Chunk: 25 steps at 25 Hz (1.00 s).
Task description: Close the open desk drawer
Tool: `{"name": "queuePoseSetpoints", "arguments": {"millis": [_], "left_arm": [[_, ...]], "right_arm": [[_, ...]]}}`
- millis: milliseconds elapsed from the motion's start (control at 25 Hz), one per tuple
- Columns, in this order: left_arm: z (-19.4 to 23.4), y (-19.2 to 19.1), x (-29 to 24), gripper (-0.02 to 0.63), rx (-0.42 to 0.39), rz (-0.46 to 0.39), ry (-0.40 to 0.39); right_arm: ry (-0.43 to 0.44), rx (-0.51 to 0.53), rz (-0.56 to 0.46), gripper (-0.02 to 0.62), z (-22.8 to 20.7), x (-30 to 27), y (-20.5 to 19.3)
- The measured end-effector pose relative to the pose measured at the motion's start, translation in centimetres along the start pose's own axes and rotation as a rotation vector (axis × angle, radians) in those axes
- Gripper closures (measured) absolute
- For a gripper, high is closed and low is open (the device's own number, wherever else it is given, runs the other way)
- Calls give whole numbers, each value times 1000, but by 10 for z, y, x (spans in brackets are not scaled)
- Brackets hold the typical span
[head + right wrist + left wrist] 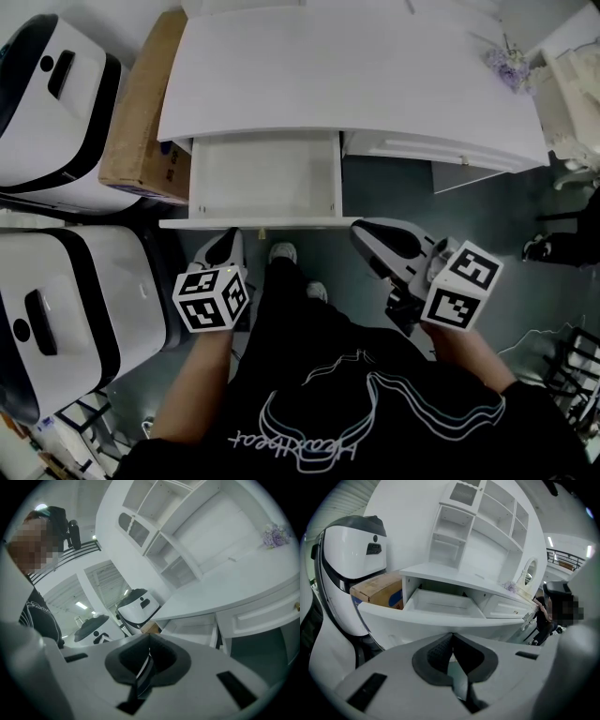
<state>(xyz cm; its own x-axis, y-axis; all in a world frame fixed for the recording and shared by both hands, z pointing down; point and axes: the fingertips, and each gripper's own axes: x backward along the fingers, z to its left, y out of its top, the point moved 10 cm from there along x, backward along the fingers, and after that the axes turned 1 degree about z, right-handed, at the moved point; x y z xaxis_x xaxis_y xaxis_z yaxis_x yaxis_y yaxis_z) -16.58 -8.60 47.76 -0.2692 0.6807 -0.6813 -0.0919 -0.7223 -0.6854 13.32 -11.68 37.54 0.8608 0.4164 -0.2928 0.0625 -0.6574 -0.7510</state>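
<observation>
Dim, flat indoor light, ceiling strip lamps glowing, heavy fisheye bending at dark edges, near foreground blurred.

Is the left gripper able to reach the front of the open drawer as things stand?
Probably yes: the left gripper hangs just before the drawer front, its fingers together and empty, and nothing shows between gripper and drawer.

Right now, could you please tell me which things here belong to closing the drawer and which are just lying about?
For the job: open drawer, desk, left tool, right tool; both tools are shut and empty.
Lying about: cardboard box, purple flowers, white machines.
</observation>
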Motion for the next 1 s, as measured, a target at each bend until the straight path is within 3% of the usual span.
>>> {"name": "queuePoseSetpoints", "arguments": {"millis": [1000], "left_arm": [[18,59,-57,601,-61,27,-90]], "right_arm": [[-100,-78,-38,589,-27,-29,26]]}}
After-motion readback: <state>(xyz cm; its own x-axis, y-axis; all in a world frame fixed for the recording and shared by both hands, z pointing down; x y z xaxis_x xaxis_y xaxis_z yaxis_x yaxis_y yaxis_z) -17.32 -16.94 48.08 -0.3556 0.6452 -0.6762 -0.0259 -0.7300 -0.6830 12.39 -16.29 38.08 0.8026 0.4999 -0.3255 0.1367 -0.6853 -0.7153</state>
